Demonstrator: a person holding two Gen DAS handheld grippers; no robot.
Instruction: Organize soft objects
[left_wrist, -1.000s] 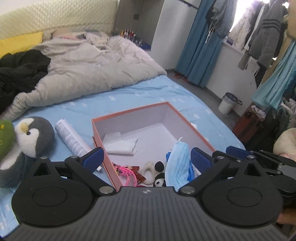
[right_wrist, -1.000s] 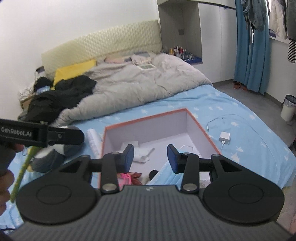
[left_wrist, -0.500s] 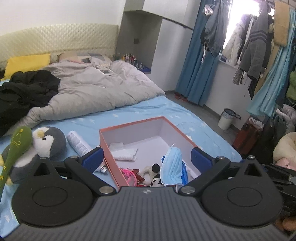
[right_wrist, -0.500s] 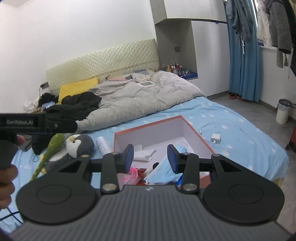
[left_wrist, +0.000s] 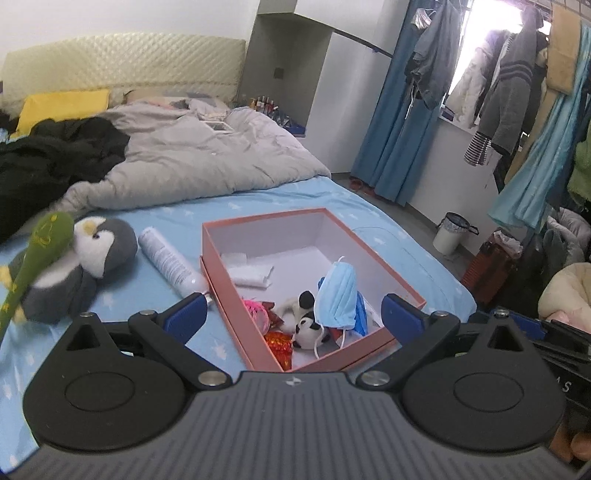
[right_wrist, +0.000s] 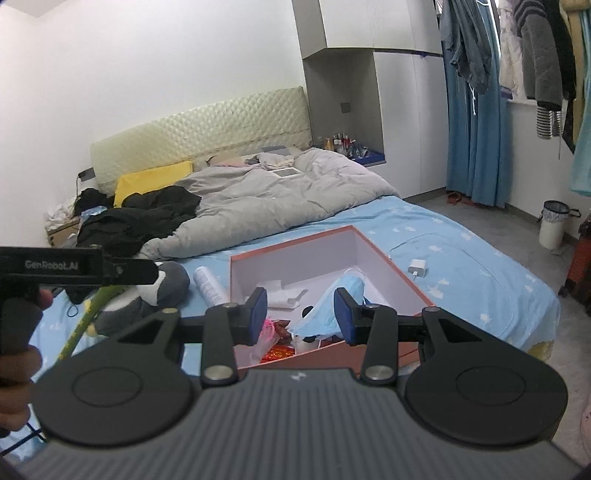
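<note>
Blue-padded left gripper (left_wrist: 291, 319) tilted down over pink box (left_wrist: 236, 288), jaws wide, empty, right gripper (right_wrist: 300, 314) half-open, empty

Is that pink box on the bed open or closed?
Open. The pink box has no lid on; its white inside shows, with a blue face mask and small panda toy lying in it.

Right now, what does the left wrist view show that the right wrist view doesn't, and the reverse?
Left wrist only: the panda plush lying in the box, and the penguin's face unobstructed.

Right wrist only: the white charger on the sheet, the left gripper from the side, and the hand holding it.

Both: the pink box, the blue face mask, the white tube, the green plush stick, the grey duvet.
</note>
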